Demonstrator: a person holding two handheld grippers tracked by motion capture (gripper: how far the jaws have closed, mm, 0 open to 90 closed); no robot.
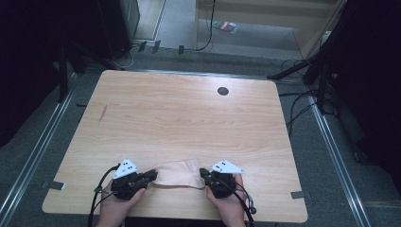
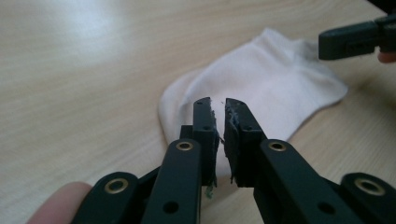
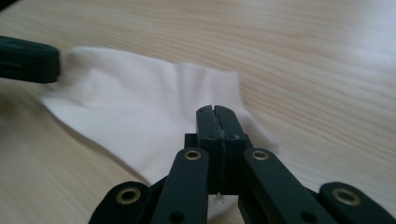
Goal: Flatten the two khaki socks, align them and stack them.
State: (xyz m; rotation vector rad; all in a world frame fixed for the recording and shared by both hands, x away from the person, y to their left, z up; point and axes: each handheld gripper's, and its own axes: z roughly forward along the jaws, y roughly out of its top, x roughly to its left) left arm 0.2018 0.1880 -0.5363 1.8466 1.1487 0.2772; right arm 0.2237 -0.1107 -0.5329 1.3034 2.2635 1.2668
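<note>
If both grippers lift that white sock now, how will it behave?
Probably floppy: the sock lies flat and creased on the table, so its middle should sag. Likely light, being thin fabric. It seems unlikely to slip, with the right gripper pinched on its edge.

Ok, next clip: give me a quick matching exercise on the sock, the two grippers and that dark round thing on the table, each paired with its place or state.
Things:
1. sock
2. left gripper
3. right gripper
4. dark round spot

Places or states:
A. jaws pressed together on the sock's edge
B. far part of the wooden table, away from the hands
C. lies flat near the table's near edge, between both grippers
D. jaws a narrow gap apart, sock fabric between them

Pairs: 1-C, 2-D, 3-A, 4-B
</note>
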